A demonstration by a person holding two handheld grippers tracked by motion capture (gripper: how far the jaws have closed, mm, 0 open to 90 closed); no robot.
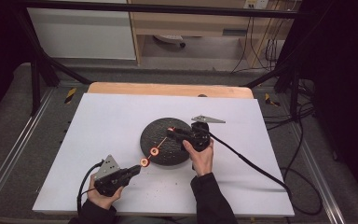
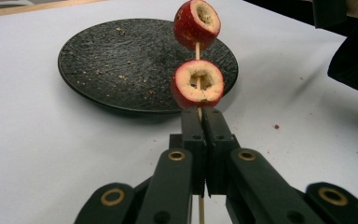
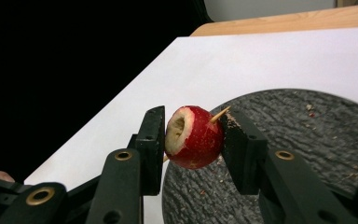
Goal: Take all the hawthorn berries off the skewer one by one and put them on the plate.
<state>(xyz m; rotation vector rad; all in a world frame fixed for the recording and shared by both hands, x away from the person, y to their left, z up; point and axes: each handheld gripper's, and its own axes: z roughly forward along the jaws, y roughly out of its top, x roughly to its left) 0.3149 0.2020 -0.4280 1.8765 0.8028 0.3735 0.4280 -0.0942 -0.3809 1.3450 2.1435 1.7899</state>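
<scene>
A thin wooden skewer (image 2: 197, 49) carries two cored red fruits, the nearer fruit (image 2: 197, 84) just past the jaws and the farther fruit (image 2: 197, 23) higher up the stick. My left gripper (image 2: 201, 116) is shut on the skewer's lower part. In the high view the left gripper (image 1: 137, 168) sits at the front left, and the skewer slants up and right over the black plate (image 1: 154, 128). My right gripper (image 3: 193, 135) is shut on a third red fruit (image 3: 191, 140), and the skewer's pointed tip (image 3: 220, 114) pokes out of it. The right gripper (image 1: 171, 132) hangs above the plate.
The round black plate (image 2: 121, 60) bears scattered crumbs and rests on a white sheet (image 1: 107, 121) over a wooden table (image 1: 168, 88). A few red specks lie on the sheet (image 2: 276, 126). Black frame poles (image 1: 37, 70) and cables (image 1: 261, 172) border the table.
</scene>
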